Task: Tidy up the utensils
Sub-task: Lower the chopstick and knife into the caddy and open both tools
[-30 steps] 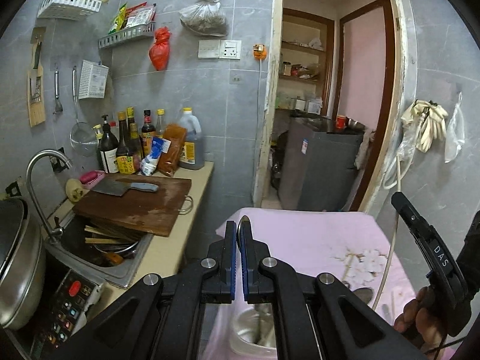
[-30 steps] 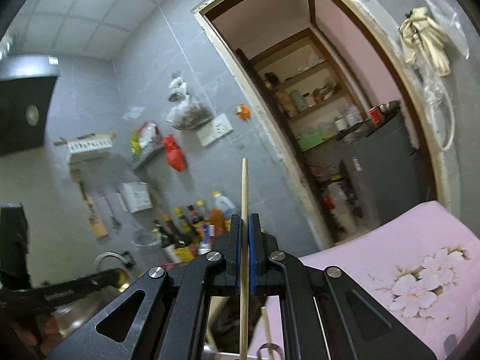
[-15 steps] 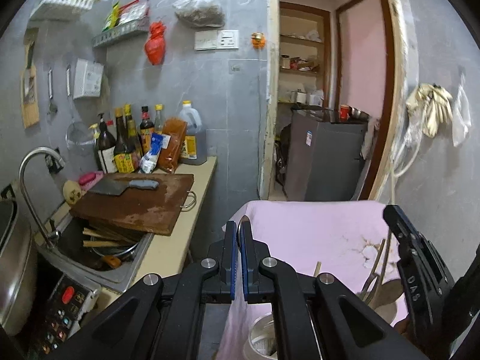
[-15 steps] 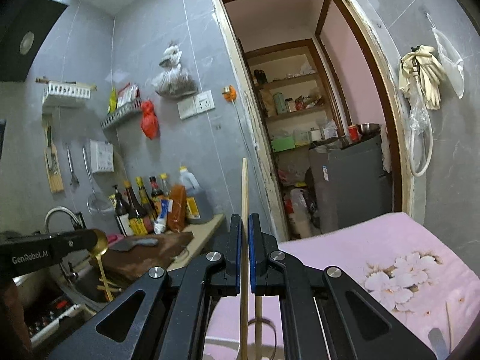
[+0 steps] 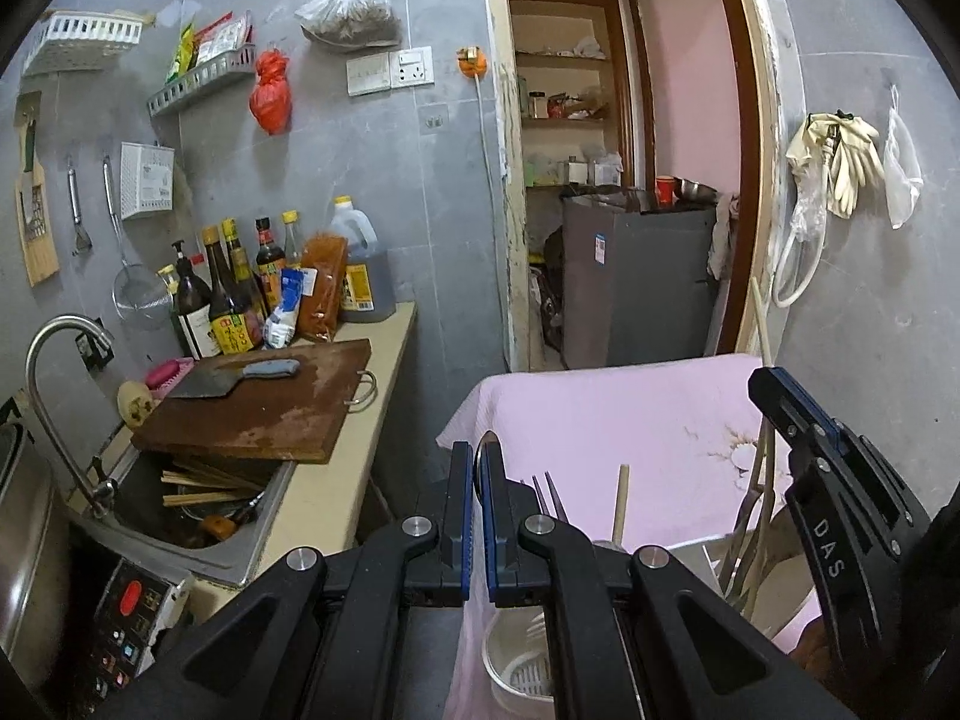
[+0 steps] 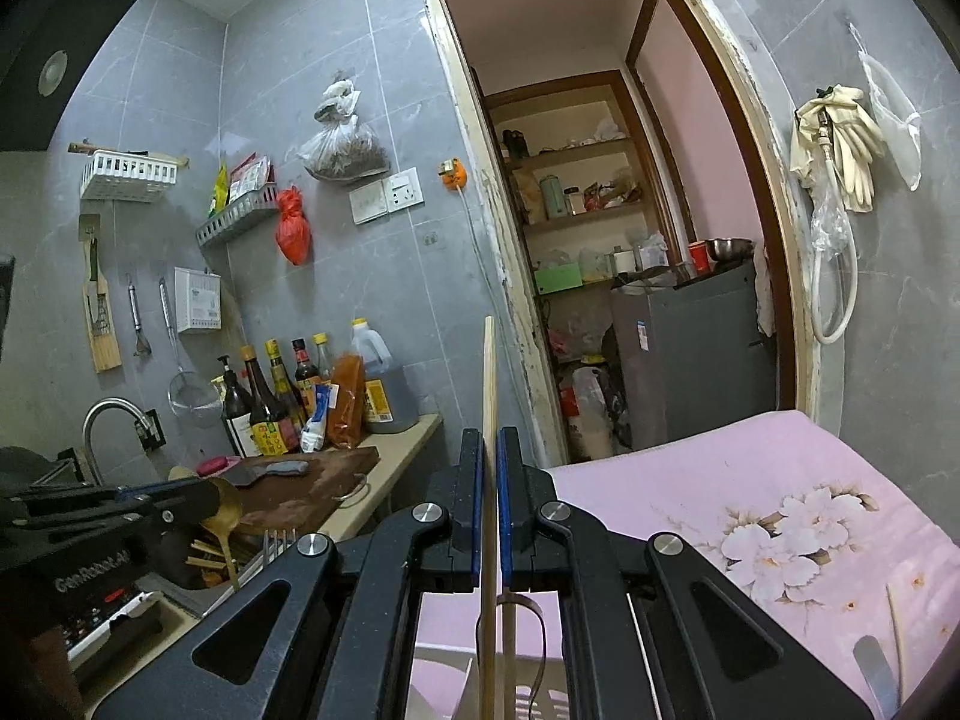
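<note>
My left gripper is shut on a spoon, held edge-on between the blue pads; in the right wrist view it shows as a gold spoon with the bowl up. My right gripper is shut on a wooden chopstick that stands upright through the jaws. A white utensil holder sits below the left gripper on the pink cloth, with a fork and a wooden handle standing in it. The right gripper also shows at the right of the left wrist view.
A counter at left carries a wooden cutting board with a cleaver, sauce bottles and a sink holding chopsticks. A doorway opens behind the table. A metal spoon lies on the flowered cloth at right.
Both grippers have tilted down and come lower over the pink table. The fork and wooden handle in the holder have come into the left wrist view. Both grips stay the same.
</note>
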`<state>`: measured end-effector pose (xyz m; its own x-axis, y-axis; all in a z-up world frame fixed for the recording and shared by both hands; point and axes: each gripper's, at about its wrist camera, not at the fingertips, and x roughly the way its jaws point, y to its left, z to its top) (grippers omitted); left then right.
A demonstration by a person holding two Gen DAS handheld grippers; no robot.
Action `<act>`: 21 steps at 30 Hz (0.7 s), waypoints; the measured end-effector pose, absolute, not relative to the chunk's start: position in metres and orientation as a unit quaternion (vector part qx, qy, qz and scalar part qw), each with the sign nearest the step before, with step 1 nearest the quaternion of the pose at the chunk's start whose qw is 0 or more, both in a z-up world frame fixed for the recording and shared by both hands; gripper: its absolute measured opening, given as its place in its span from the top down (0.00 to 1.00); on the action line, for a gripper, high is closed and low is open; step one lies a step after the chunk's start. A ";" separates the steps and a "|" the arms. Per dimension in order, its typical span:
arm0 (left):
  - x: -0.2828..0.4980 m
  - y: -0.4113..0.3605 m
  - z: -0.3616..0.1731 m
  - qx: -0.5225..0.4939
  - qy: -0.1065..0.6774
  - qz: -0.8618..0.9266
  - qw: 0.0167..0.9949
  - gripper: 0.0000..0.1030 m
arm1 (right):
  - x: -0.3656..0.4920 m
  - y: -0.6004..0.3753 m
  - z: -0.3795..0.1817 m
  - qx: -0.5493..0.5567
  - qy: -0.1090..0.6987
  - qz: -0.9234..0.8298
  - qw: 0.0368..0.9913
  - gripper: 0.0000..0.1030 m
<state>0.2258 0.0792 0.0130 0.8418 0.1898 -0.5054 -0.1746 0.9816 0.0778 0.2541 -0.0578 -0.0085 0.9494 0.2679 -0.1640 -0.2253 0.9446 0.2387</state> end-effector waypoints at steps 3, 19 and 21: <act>0.227 0.079 0.010 0.015 0.271 0.094 0.958 0.97 | 0.252 -0.059 -0.012 0.102 0.100 0.130 0.981 0.96; 0.230 0.085 -0.002 -0.031 0.312 0.064 0.947 0.95 | 0.242 -0.070 -0.013 0.104 0.126 0.136 0.977 0.95; 0.230 0.088 -0.003 -0.042 0.314 0.060 0.947 0.95 | 0.242 -0.073 -0.014 0.105 0.129 0.137 0.977 0.95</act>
